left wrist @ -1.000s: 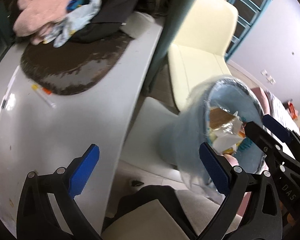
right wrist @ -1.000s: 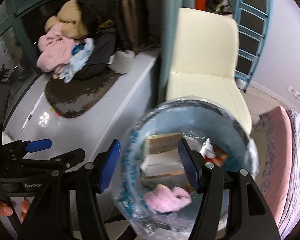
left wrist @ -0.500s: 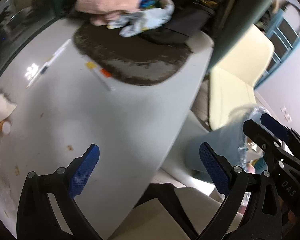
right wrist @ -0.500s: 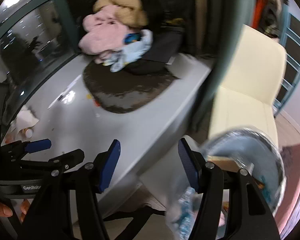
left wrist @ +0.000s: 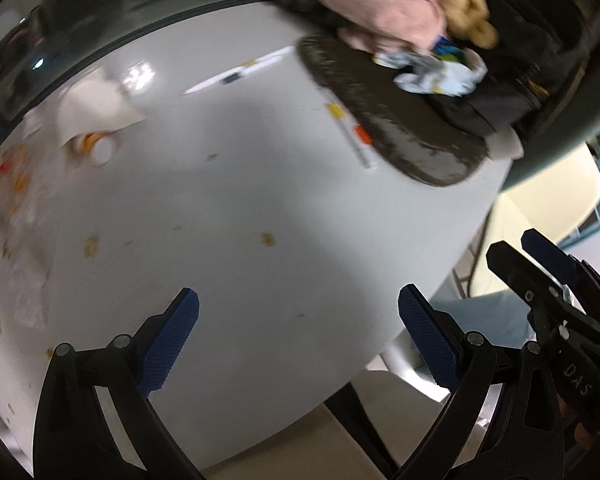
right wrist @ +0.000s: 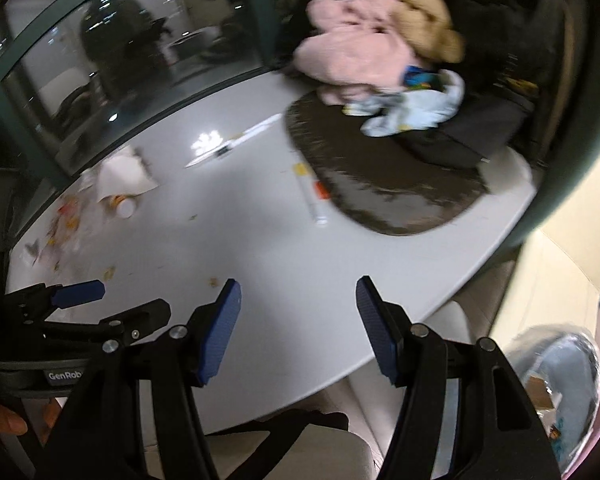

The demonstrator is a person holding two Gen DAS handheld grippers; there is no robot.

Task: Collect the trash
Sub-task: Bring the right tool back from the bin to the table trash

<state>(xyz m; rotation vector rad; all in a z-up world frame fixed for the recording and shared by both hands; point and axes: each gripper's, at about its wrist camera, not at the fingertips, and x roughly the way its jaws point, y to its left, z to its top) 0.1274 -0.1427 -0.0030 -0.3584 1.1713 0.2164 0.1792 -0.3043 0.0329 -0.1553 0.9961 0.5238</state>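
Trash lies at the far left of the white table (left wrist: 260, 184): a crumpled white tissue (left wrist: 96, 110), a small orange and white bottle (left wrist: 96, 148) on its side, and scattered wrappers and crumbs (left wrist: 16, 208). The tissue (right wrist: 122, 178) and bottle (right wrist: 124, 206) also show in the right wrist view. My left gripper (left wrist: 296, 340) is open and empty above the table's near edge. My right gripper (right wrist: 298, 330) is open and empty beside it. The blue trash bin (right wrist: 560, 384), lined with clear plastic, stands low at the right with trash inside.
A dark oval mat (left wrist: 392, 120) lies at the back right under pink and tan clothes (left wrist: 388, 8) and a dark bag. A pen (left wrist: 236, 72) and a white tube (left wrist: 352, 132) lie on the table. A cream chair (right wrist: 572, 240) stands at the right.
Both grippers have swung left, away from the trash bin and over the table. The bin has slid to the right edge of view; the trash at the table's left has come into sight.
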